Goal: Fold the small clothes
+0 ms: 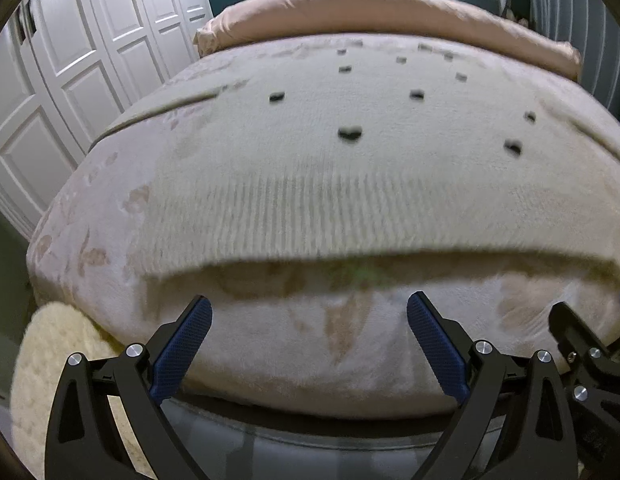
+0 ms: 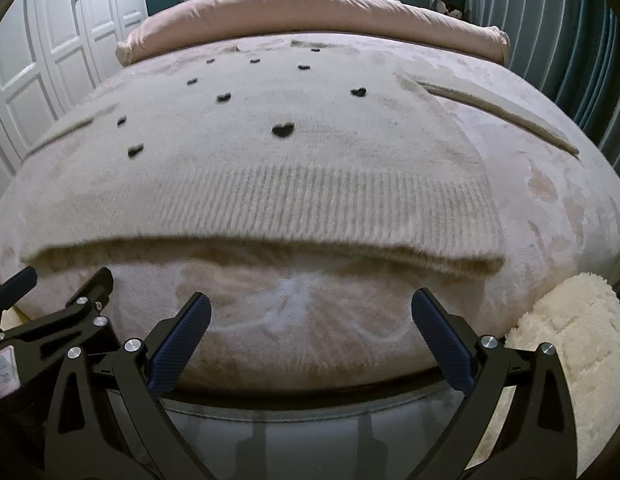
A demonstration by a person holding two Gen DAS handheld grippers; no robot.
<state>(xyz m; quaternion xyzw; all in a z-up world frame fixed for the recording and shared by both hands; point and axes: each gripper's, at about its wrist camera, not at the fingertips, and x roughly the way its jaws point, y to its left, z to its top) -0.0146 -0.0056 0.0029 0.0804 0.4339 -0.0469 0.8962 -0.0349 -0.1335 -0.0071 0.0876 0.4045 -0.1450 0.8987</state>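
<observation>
Left gripper (image 1: 309, 326) and right gripper (image 2: 310, 322): your jaws were spread, empty | sweater (image 2: 245, 152) at 12 o'clock lay flat, unfolded | folding all remained for you.

Ahead of the left gripper (image 1: 309, 322) and the right gripper (image 2: 310, 320), both spread wide, the blanket (image 2: 293, 312) lies bare up to the sweater hem (image 2: 269, 216). A fluffy cushion (image 2: 570, 320) blocks outside the right one.
</observation>
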